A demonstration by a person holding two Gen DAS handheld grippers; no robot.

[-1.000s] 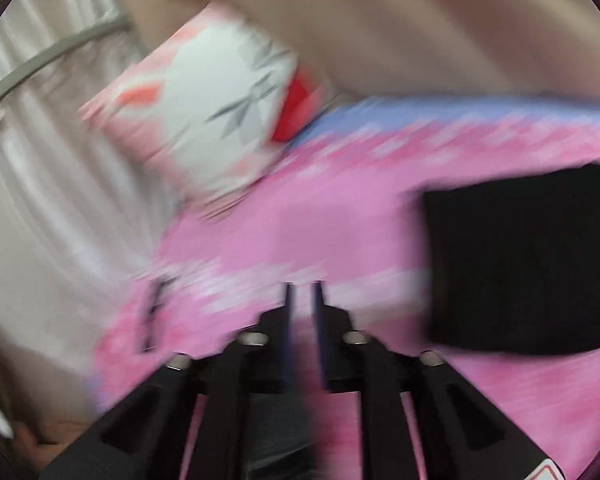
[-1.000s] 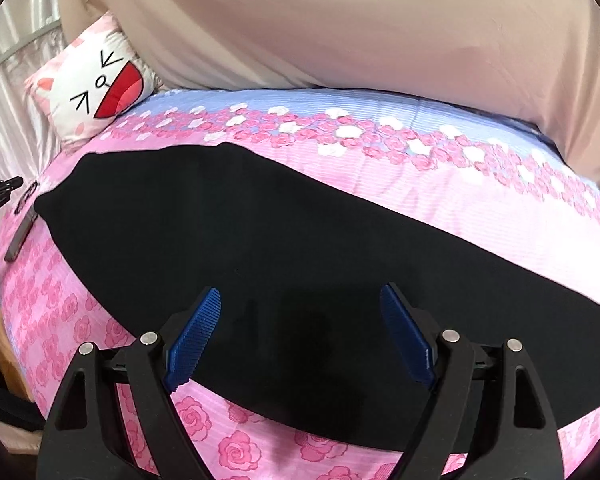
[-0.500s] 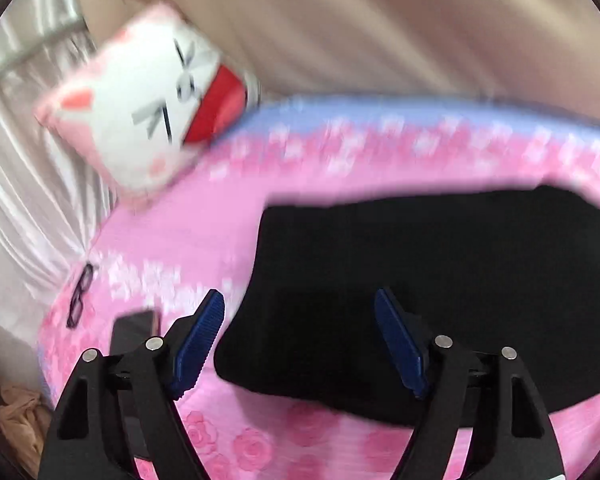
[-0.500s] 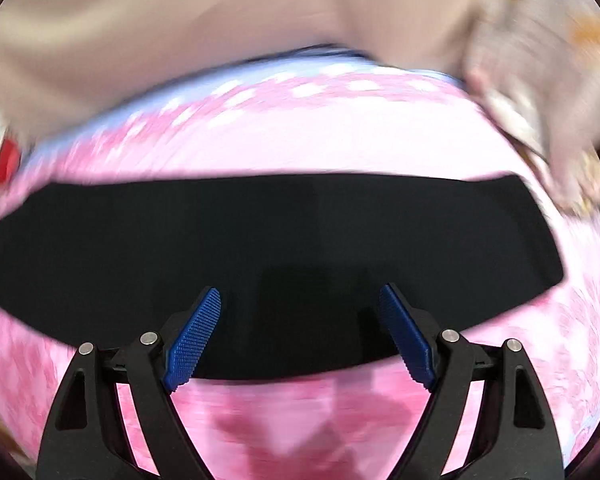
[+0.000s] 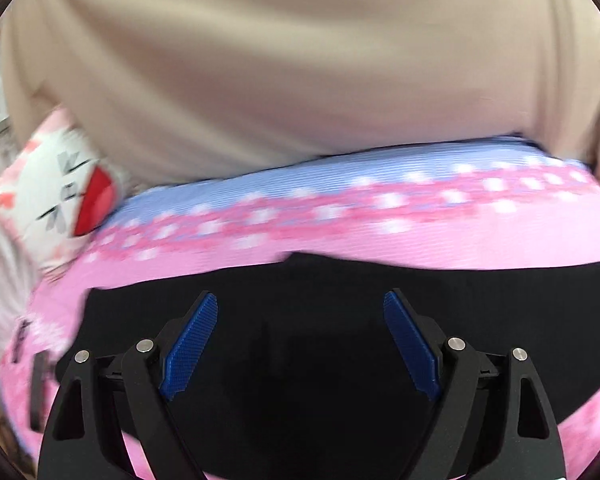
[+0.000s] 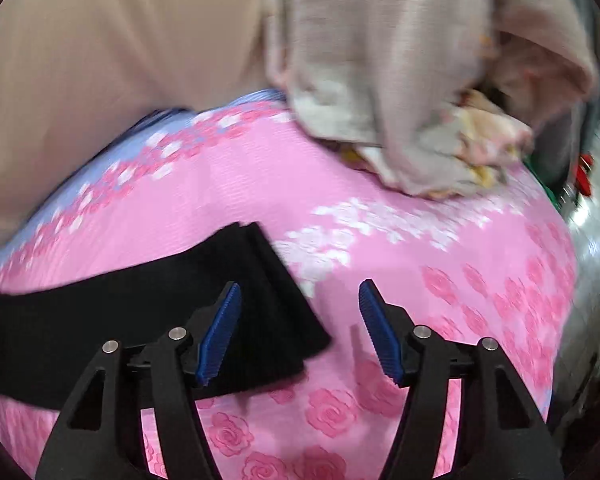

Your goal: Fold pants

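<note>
Black pants (image 5: 300,340) lie flat as a long band on a pink flowered bedsheet (image 5: 420,240). My left gripper (image 5: 300,340) is open and empty, hovering over the pants near their left end. In the right wrist view the right end of the pants (image 6: 260,300) lies at lower left. My right gripper (image 6: 300,328) is open and empty; its left finger (image 6: 220,332) is over the pants' end edge, its right finger (image 6: 380,336) over bare sheet.
A white cat-face pillow (image 5: 60,196) sits at the bed's far left. A beige curtain (image 5: 300,60) hangs behind the bed. A heap of grey and patterned cloth (image 6: 420,100) lies at the bed's far right. A small dark object (image 5: 36,388) lies near the left edge.
My left gripper opened and swung right, over the pants. My right gripper swung right, from the middle of the pants to their right end, staying open.
</note>
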